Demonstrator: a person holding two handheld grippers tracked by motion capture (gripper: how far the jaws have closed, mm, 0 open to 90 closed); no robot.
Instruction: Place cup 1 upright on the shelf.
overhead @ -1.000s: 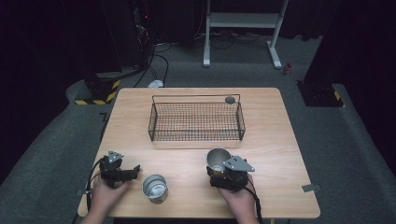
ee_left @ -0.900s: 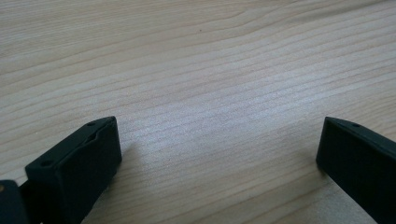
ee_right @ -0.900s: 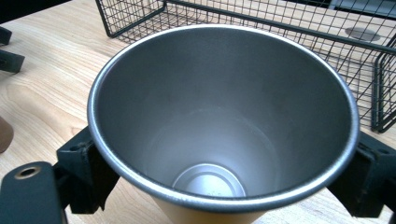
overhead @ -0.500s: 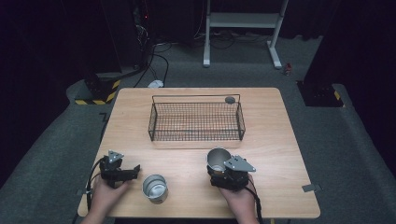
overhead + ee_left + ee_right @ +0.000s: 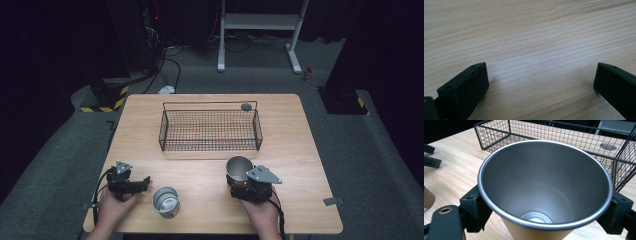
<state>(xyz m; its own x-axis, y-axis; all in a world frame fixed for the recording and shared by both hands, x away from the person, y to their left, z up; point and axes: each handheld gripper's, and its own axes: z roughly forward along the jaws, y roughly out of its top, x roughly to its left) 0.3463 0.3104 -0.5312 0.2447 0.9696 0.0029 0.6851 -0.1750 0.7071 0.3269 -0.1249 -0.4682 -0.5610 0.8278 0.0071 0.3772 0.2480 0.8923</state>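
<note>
Nothing has shifted over the last second: right tongs [image 5: 239,176] stay clamped on the upright cup [image 5: 544,187] just before the wire basket [image 5: 210,129]; left tongs [image 5: 145,182] rest spread beside the second cup [image 5: 166,201]. Lifting looks imminent.

Wire basket [image 5: 210,131] mid-table [image 5: 300,150] (small disc [image 5: 246,106] behind).

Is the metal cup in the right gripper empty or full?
Empty. The right gripper view looks into the metal cup held by the right gripper: bare grey walls and a bare round bottom.
</note>
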